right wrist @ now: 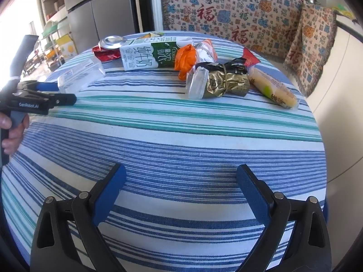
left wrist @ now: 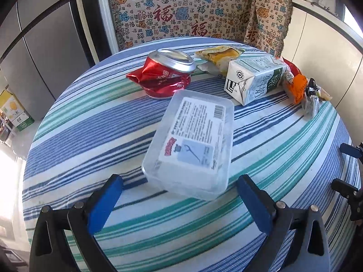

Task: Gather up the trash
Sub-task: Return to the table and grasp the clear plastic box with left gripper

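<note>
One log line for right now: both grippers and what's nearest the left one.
left gripper: open, empty | nearest: clear plastic box, just ahead on table | right gripper: open, empty, over bare striped tablecloth

Your near half of the striped table (right wrist: 181,140) lay bare, so either gripper could sweep across it freely. The clear plastic box (left wrist: 192,145) sat just ahead of your left gripper (left wrist: 179,195), blocking the way to the crushed can (left wrist: 163,74). Farther back, milk carton (right wrist: 149,54) and wrappers (right wrist: 217,79) crowded together, leaving hardly any gap.
</note>
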Demonstrator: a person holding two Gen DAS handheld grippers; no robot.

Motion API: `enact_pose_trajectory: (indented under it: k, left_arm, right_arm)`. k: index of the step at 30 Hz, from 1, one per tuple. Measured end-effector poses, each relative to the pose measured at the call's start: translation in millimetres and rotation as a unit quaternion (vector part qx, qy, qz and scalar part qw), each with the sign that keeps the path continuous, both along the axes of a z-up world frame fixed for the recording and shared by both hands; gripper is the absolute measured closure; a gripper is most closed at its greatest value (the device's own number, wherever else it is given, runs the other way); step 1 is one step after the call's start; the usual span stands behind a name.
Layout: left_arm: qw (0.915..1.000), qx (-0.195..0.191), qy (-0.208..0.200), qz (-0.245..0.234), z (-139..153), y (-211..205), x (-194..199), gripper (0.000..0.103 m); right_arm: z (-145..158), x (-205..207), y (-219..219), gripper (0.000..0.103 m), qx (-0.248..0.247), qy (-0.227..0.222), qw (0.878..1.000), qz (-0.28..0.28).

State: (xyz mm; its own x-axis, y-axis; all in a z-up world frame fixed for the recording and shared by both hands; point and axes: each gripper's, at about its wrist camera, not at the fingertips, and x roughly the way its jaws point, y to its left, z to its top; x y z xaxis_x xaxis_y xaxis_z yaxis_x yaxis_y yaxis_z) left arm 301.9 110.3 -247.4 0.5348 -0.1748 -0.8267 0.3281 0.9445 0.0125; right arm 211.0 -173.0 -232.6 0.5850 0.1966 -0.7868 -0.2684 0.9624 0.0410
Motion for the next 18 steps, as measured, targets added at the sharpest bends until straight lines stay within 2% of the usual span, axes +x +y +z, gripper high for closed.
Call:
enact_pose_trajectory:
  k: [6, 13, 18]
  left_arm:
    - [0.9995, 0.002, -0.012, -0.028, 0, -10, 6, 0.000]
    - [0.9997, -0.002, -0.013, -0.020, 1, -12, 19, 0.003]
    - [0.9990, -0.008, -0.026, -0.036, 4, -13, 13, 0.023]
  right_arm:
    - [0, 0, -2, 0.004, -0.001, 0.002, 1.000, -0.009]
    - [0, 0, -4, 0.002, -0.004, 0.003, 1.000, -0.019]
    - [-1, 0, -4, 0.001, -0.005, 0.004, 1.000, -0.023]
